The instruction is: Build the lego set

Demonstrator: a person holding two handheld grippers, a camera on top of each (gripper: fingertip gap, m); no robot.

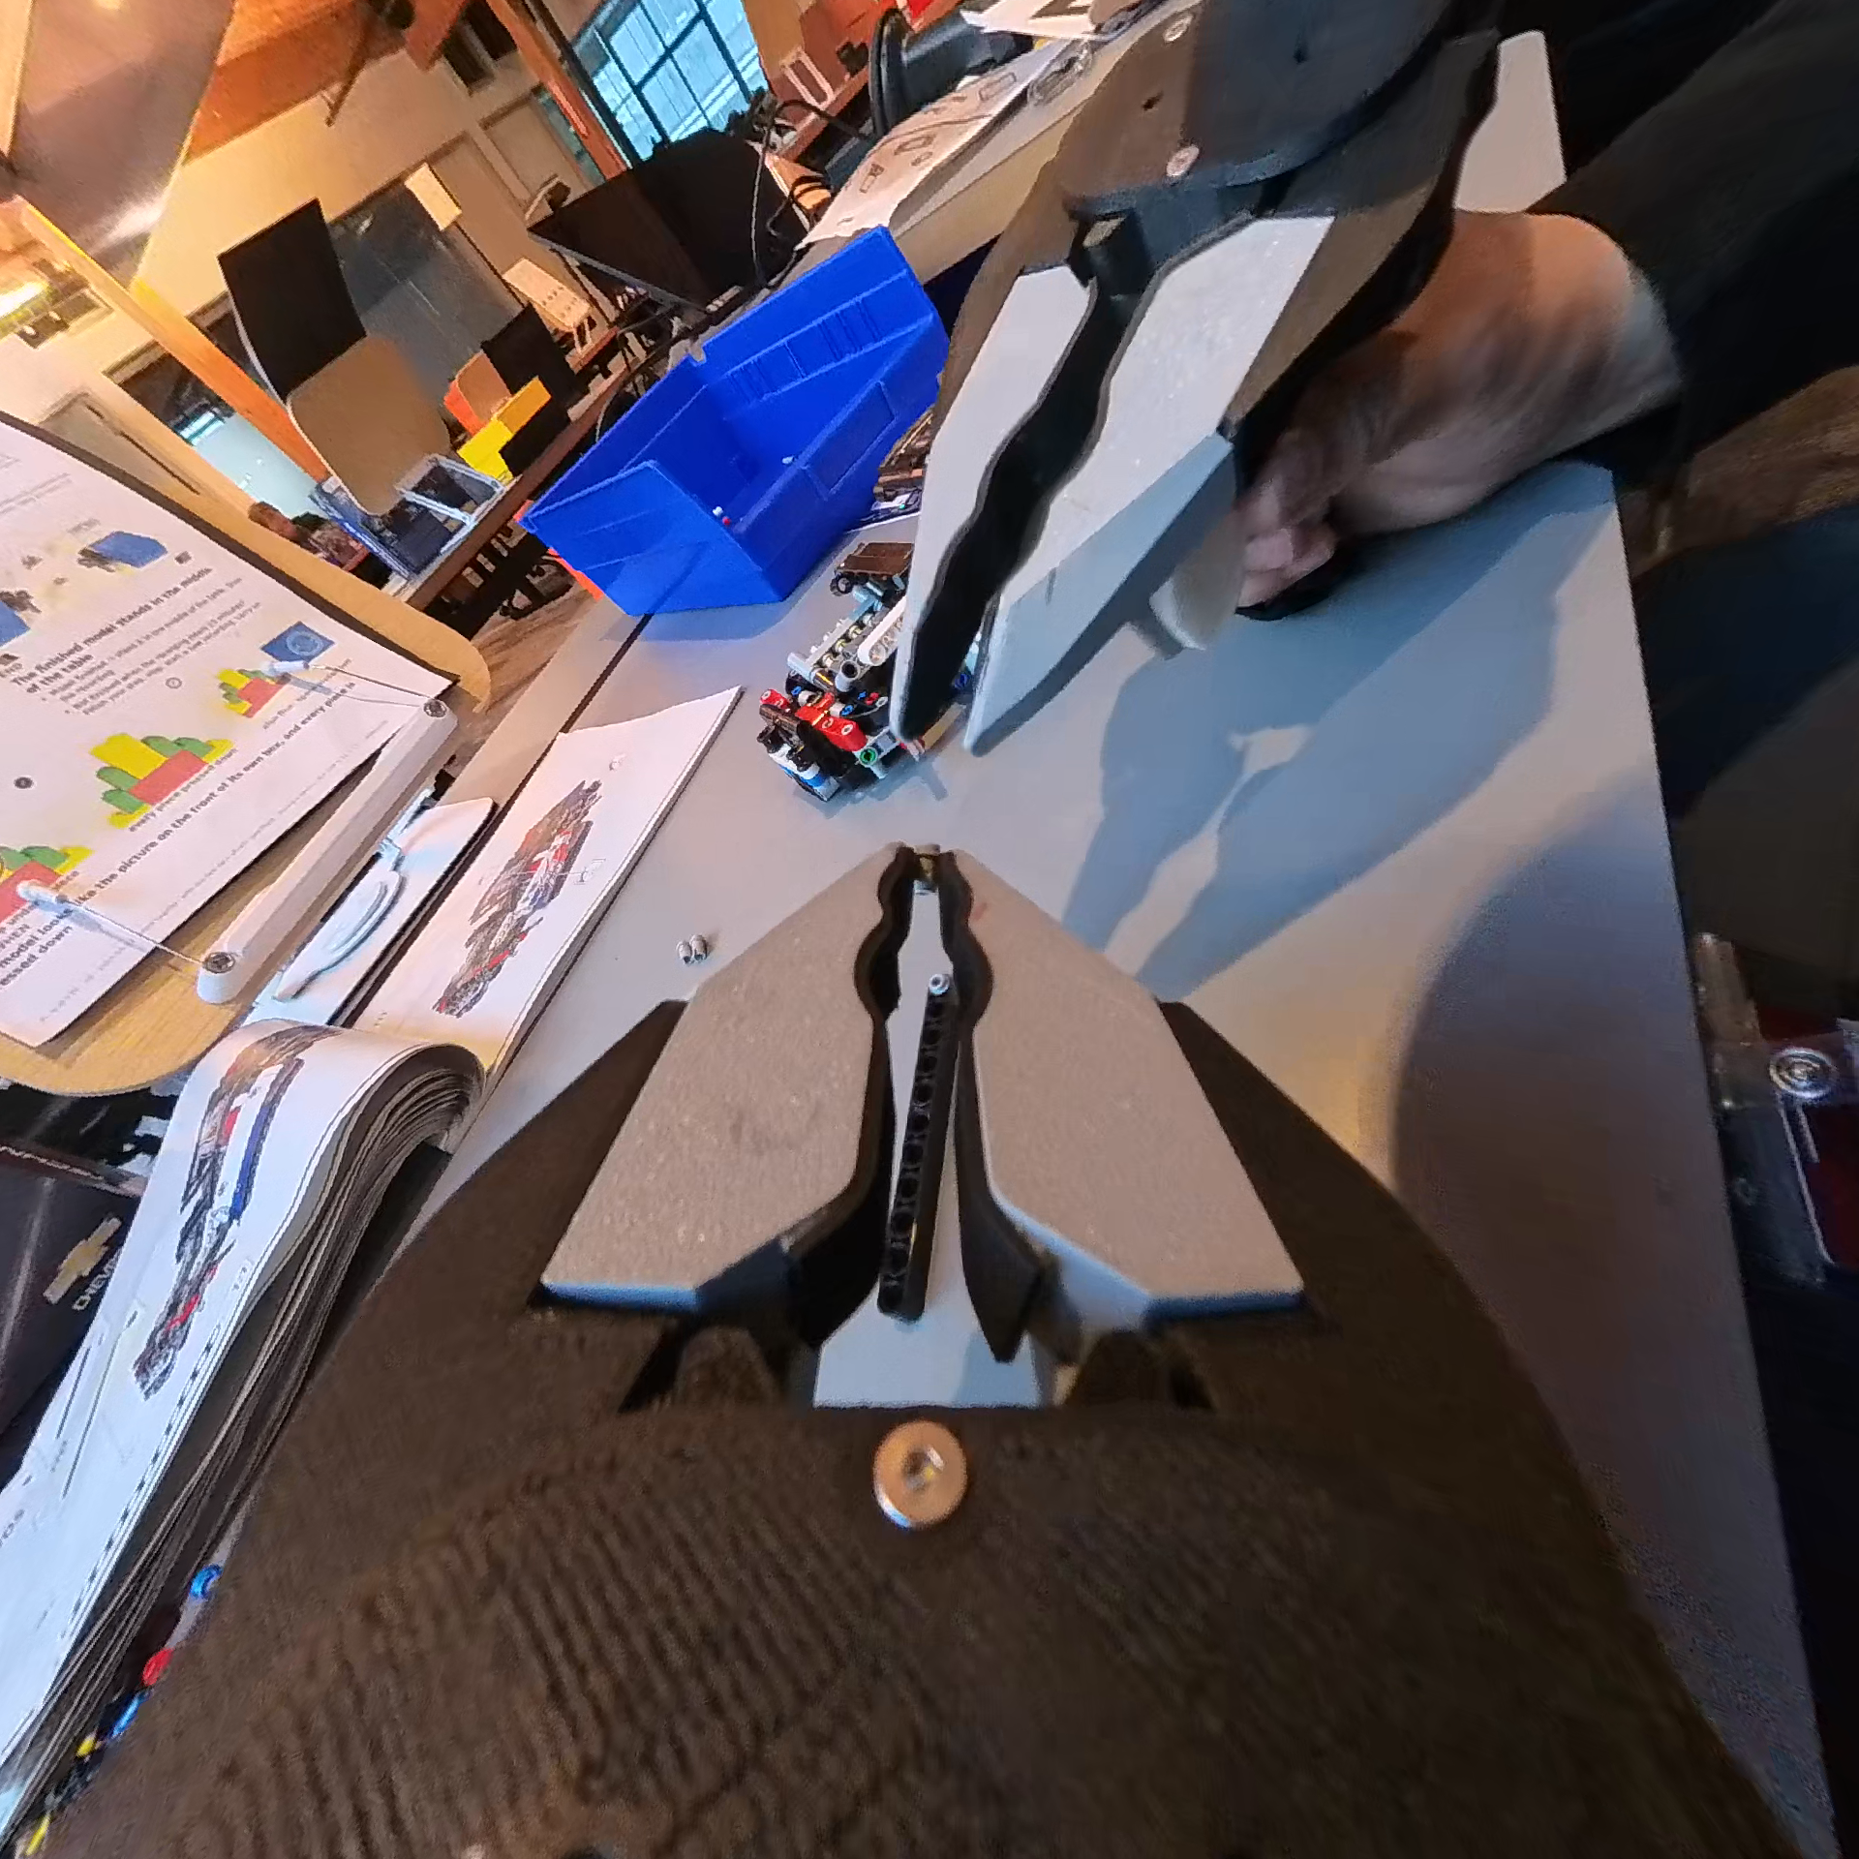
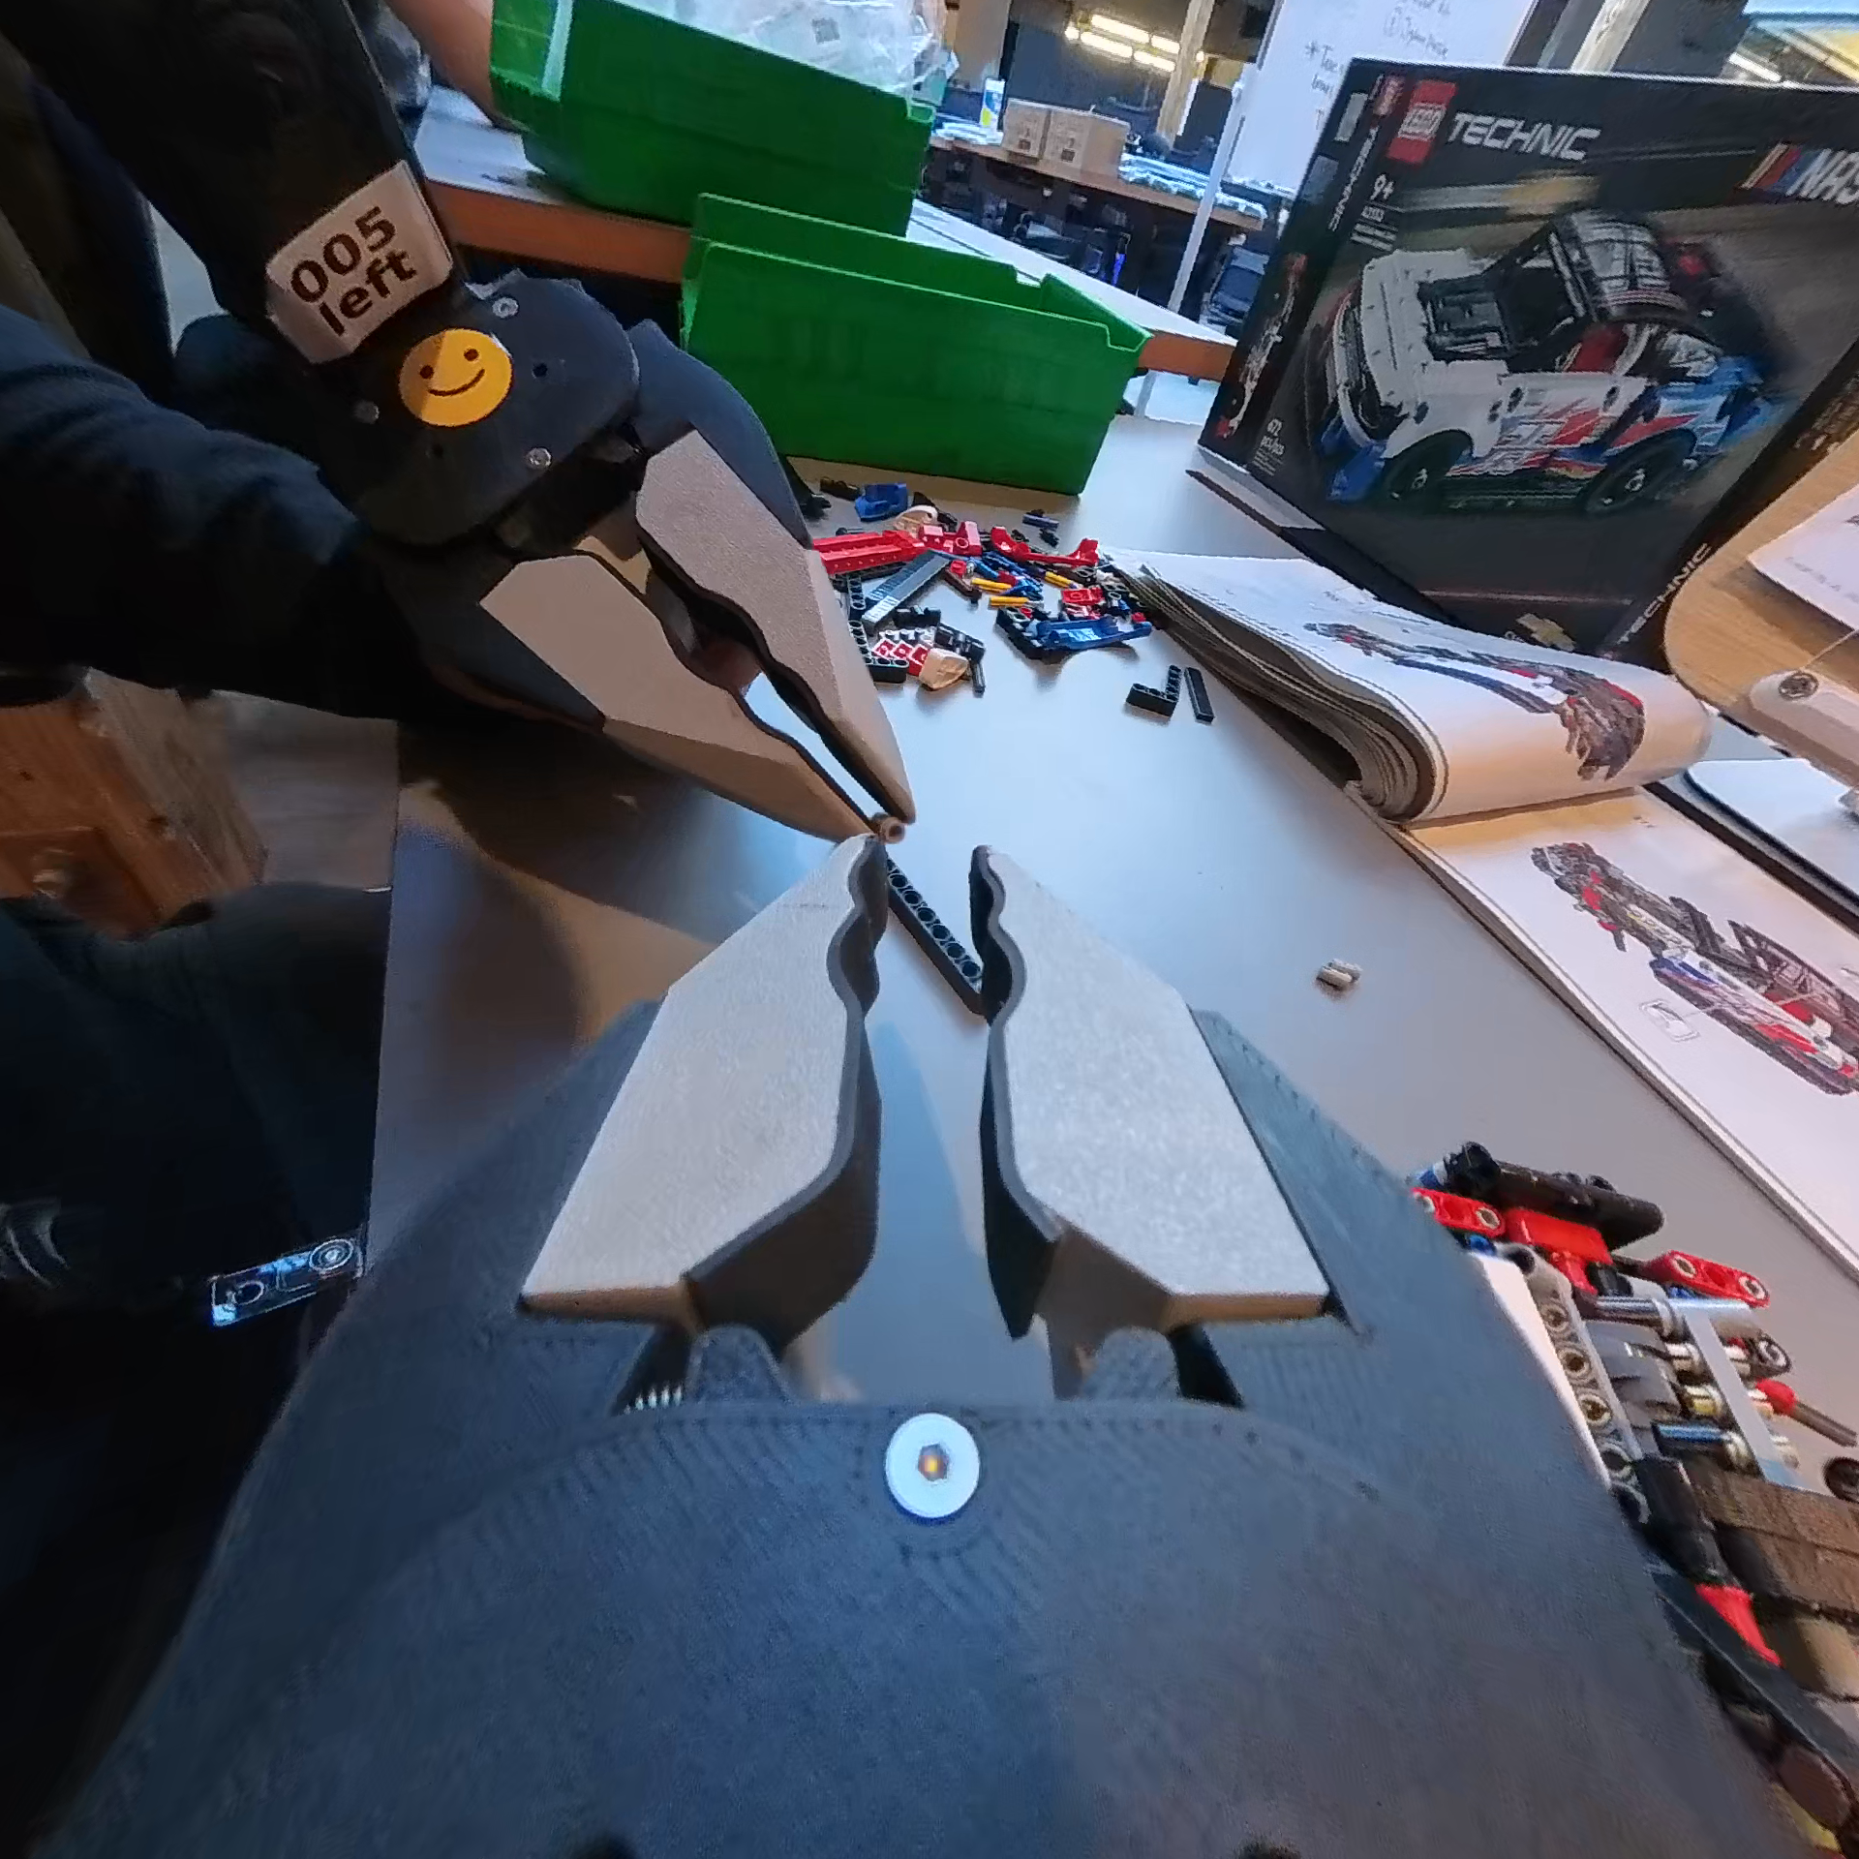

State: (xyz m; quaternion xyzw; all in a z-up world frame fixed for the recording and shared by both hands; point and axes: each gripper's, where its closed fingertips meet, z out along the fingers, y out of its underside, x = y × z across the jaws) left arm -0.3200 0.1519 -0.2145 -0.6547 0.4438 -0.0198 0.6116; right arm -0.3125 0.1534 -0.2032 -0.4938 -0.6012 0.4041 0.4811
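1. Two grippers meet over one black Technic beam [image 2: 931, 934], which lies flat on the grey table [image 1: 1358, 805].
2. Left gripper [image 1: 927, 867]: its fingers are pinched on a small tan pin [image 2: 891, 825] at the tips, held just at the beam's far end.
3. Right gripper [image 2: 927, 873]: its fingers stand apart, straddling the beam with nothing gripped.
4. Done so far, judging by the table: a partly built chassis [image 1: 840, 704] in red, grey and black sits near the right gripper.
5. Left to do: plenty. A pile of loose parts [image 2: 966, 604] waits by the green bins [image 2: 885, 342], the instruction booklet [image 2: 1428, 704] lies open, and the model is far from the car on the box [image 2: 1529, 332].
6. The step in hand looks like seating the pin in the beam.
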